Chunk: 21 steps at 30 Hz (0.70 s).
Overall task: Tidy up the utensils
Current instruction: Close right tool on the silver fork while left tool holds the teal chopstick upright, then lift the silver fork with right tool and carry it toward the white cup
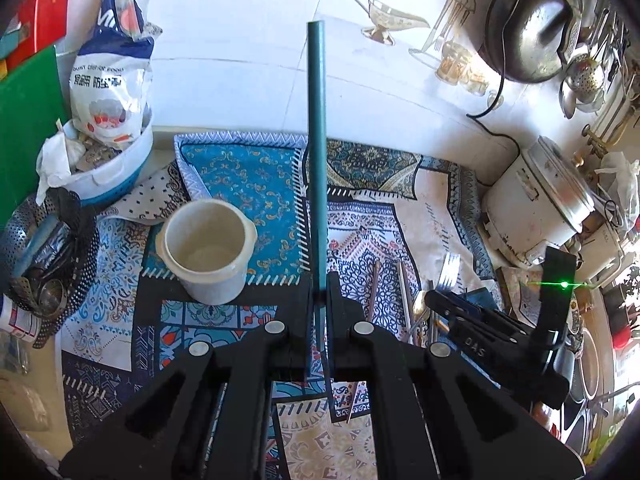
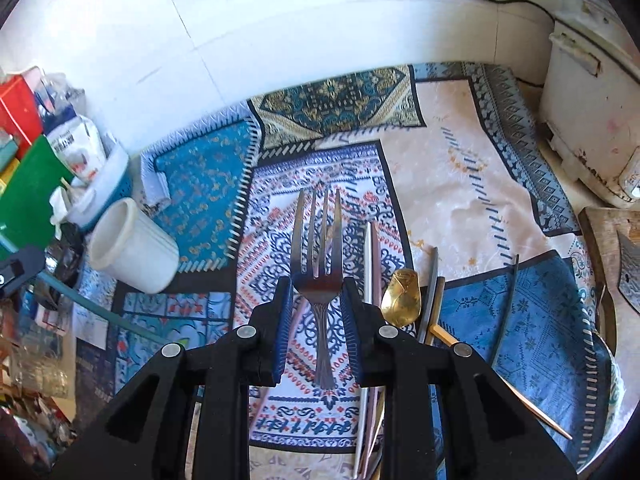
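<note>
My left gripper (image 1: 319, 294) is shut on a long teal stick (image 1: 317, 152) that points forward over the patterned cloth (image 1: 256, 184). A white plastic cup (image 1: 208, 250) stands upright to its left, with nothing visible inside. My right gripper (image 2: 317, 298) is shut on a steel fork (image 2: 318, 248), its pads pressing the fork's neck, tines forward, lifted above the cloth (image 2: 472, 160). Right of it on the cloth lie a gold spoon (image 2: 401, 298), pale chopsticks (image 2: 373, 264) and dark sticks (image 2: 430, 292). The right gripper (image 1: 432, 300) also shows in the left wrist view, with the fork (image 1: 448, 268).
A white rice cooker (image 1: 536, 208) stands at the right, a perforated metal basket (image 1: 44, 264) with utensils at the left, and a white tub (image 1: 108, 160) holding a bag behind it. A wooden board (image 2: 612, 240) with a knife lies far right. A white tiled wall (image 1: 240, 20) rises behind.
</note>
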### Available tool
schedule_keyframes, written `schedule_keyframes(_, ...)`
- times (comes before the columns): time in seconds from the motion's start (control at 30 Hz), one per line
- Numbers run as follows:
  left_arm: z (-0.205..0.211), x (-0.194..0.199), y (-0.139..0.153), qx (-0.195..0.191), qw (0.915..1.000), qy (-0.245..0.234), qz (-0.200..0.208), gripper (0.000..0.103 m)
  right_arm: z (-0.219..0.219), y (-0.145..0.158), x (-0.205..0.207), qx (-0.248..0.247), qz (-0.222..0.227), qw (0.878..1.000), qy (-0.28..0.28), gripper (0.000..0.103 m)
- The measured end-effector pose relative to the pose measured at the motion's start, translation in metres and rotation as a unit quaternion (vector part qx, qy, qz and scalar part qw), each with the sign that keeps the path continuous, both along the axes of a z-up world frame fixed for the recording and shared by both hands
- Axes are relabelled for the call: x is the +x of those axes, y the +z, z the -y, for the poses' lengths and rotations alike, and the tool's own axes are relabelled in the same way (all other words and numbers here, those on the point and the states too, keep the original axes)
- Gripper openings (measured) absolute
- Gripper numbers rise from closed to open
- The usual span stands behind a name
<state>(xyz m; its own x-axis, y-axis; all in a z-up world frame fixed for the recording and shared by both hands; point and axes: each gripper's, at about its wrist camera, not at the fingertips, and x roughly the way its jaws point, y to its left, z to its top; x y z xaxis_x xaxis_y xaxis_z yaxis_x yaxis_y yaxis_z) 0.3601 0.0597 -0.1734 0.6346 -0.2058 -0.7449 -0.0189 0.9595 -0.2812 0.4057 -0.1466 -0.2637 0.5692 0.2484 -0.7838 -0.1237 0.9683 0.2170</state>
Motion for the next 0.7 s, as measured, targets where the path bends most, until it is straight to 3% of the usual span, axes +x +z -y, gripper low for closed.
schedule_keyframes(0.03, -0.003, 0.000, 0.003, 0.000, 1.0000, 0.001, 0.005, 0.004, -0.002, 0.006, -0.001, 0.002, 0.007, 1.000, 0.001, 0.021)
schedule_keyframes(0.1, -0.007, -0.001, 0.009, 0.000, 0.9999, 0.003, 0.012, 0.004, -0.007, 0.018, -0.001, 0.006, 0.010, 1.000, 0.010, 0.004)
schedule_keyframes(0.27, -0.023, -0.001, 0.020, -0.001, 0.9995, 0.011, 0.030, 0.004, -0.024, 0.038, 0.000, -0.017, 0.048, 0.998, 0.024, 0.003)
schedule_keyframes(0.5, -0.044, -0.006, 0.025, 0.003, 0.9988, 0.029, 0.038, 0.004, -0.022, 0.025, 0.004, -0.032, 0.015, 0.999, 0.026, 0.004)
schedule_keyframes(0.57, -0.050, -0.006, 0.023, 0.005, 0.9987, 0.035, 0.036, 0.004, -0.019, 0.011, 0.009, -0.043, -0.016, 0.999, 0.026, 0.010)
schedule_keyframes(0.63, -0.056, -0.006, 0.020, 0.005, 0.9987, 0.041, 0.031, 0.004, -0.015, -0.003, 0.013, -0.041, -0.046, 0.998, 0.030, 0.037)
schedule_keyframes(0.7, -0.060, -0.005, 0.016, 0.005, 0.9987, 0.045, 0.025, 0.004, -0.015, -0.013, 0.016, -0.044, -0.060, 0.997, 0.035, 0.048)
